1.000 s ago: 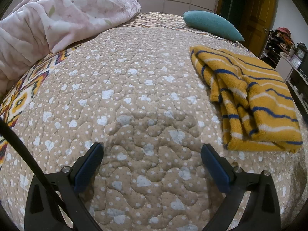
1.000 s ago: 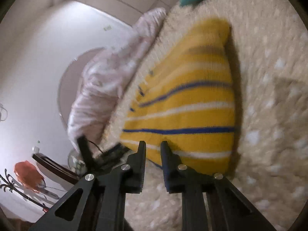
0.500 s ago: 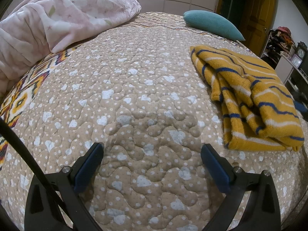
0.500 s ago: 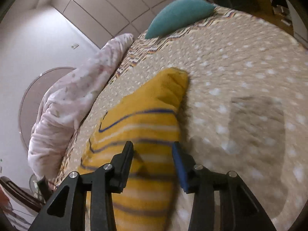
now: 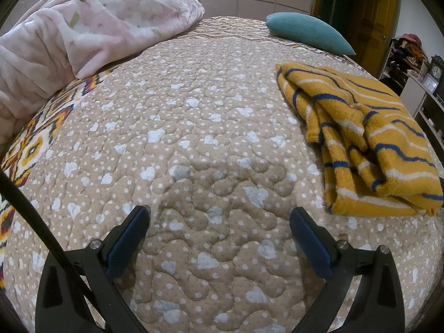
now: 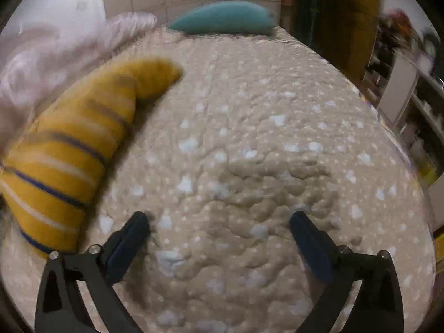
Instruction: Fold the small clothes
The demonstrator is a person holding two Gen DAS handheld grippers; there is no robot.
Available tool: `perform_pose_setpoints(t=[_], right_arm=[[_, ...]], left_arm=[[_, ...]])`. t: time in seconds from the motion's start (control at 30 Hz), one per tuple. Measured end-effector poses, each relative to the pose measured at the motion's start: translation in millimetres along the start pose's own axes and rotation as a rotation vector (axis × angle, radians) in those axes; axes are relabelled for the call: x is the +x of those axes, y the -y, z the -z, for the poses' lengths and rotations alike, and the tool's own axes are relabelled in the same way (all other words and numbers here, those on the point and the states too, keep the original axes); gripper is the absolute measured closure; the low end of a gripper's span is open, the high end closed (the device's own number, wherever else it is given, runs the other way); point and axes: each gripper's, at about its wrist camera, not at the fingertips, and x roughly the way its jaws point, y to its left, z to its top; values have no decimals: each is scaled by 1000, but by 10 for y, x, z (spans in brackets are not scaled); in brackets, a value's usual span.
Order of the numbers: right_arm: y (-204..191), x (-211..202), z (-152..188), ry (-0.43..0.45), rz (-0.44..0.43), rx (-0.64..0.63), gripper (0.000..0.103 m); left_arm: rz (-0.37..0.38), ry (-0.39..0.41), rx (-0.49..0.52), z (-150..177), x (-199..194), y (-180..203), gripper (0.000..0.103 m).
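Note:
A folded yellow garment [image 5: 369, 141] with blue and white stripes lies on the beige quilted bedspread [image 5: 194, 138], to the right of my left gripper [image 5: 220, 238]. That gripper hovers open over bare quilt, nothing between its fingers. In the blurred right wrist view the same garment [image 6: 69, 149] lies to the left, apart from my right gripper [image 6: 219, 238]. The right jaws are opening wide over bare quilt [image 6: 249, 152], with nothing between them.
A pink floral blanket [image 5: 83, 33] is heaped at the far left of the bed. A teal pillow [image 5: 308, 32] lies at the head. A dark wooden door [image 5: 374, 25] and cluttered shelves [image 5: 410, 63] stand beyond the bed's right edge.
My right gripper let go of the striped garment, opened wide and swung right, off the cloth onto bare quilt. The garment settled flatter on the bed. The left gripper kept still.

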Motion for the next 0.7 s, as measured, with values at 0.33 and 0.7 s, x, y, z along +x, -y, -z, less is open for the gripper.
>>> perform_pose_setpoints(t=[0.33, 0.7], right_arm=[[-23, -73, 68, 10, -12, 9, 0], [2, -60, 55, 9, -12, 8, 0]], left_arm=[[-11, -25, 10, -15, 23, 26, 0], [-64, -55, -75, -107, 90, 43, 0]])
